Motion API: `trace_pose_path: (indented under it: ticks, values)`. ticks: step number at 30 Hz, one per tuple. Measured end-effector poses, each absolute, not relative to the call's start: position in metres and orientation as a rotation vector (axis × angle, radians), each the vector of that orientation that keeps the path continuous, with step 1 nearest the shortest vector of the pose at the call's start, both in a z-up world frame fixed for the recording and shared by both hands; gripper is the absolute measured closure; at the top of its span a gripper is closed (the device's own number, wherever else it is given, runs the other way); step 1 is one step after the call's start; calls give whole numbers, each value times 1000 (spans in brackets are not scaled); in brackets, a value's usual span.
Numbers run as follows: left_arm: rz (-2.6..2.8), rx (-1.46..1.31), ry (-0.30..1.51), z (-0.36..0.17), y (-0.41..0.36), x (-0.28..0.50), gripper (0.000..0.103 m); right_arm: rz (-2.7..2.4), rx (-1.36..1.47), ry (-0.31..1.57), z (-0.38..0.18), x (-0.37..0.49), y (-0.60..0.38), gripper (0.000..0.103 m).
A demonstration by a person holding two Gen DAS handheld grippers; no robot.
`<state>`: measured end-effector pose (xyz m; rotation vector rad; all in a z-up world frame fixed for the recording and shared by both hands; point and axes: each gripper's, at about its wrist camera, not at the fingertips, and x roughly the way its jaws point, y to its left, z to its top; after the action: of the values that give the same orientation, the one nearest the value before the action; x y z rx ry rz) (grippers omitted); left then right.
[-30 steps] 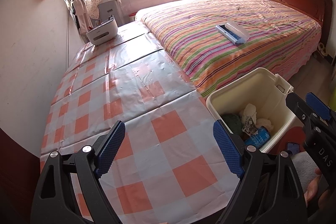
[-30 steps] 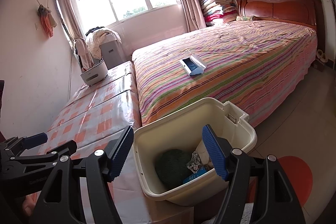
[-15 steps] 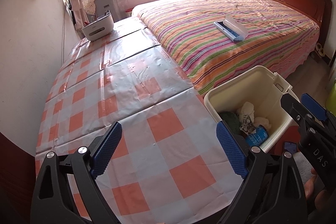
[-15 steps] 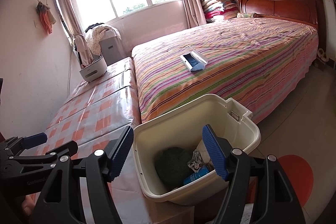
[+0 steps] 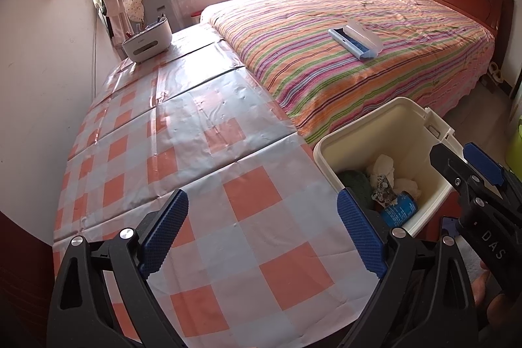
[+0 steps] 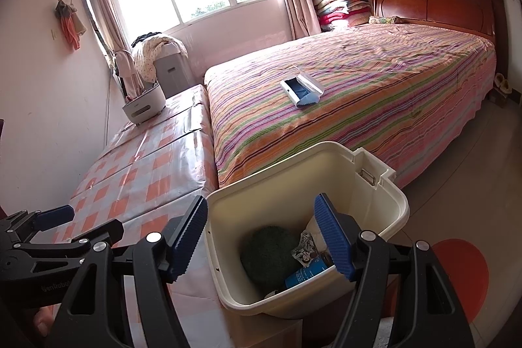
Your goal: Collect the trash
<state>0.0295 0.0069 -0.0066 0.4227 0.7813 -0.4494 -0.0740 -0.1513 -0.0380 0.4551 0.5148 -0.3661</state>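
Note:
A cream trash bin (image 5: 399, 116) (image 6: 388, 219) stands at the right edge of the checked table (image 5: 182, 152), beside the bed. Inside it lie a dark green wad (image 6: 266, 253), crumpled white paper (image 5: 383, 165), a printed wrapper (image 6: 305, 248) and a blue can (image 5: 399, 209). My left gripper (image 5: 261, 235) is open and empty over the table's near end. My right gripper (image 6: 262, 238) is open and empty, held above the bin's near side. The right gripper's fingers (image 5: 483, 167) show at the right of the left wrist view.
A white organiser box (image 5: 146, 41) stands at the table's far end. An open blue and white case (image 6: 301, 90) lies on the striped bed (image 6: 375, 80). A wall runs along the table's left side. A red round mat (image 6: 456, 276) lies on the floor.
Both grippers have drifted back and up a little, so slightly more of the room shows. Both stay open and empty. The bin and its contents have not moved.

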Motion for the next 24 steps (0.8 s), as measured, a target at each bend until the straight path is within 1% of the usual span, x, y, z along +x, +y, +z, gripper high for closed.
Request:
trace_pose_path:
  ticks: [17,24]
  values:
    - [-469,449,792,-11,-8,29,11,-378,478,521,-43,-74,-162,37]
    - [-495,460,793,-12,-15,26,9,-383,483,520,-43,-75,-164,37]
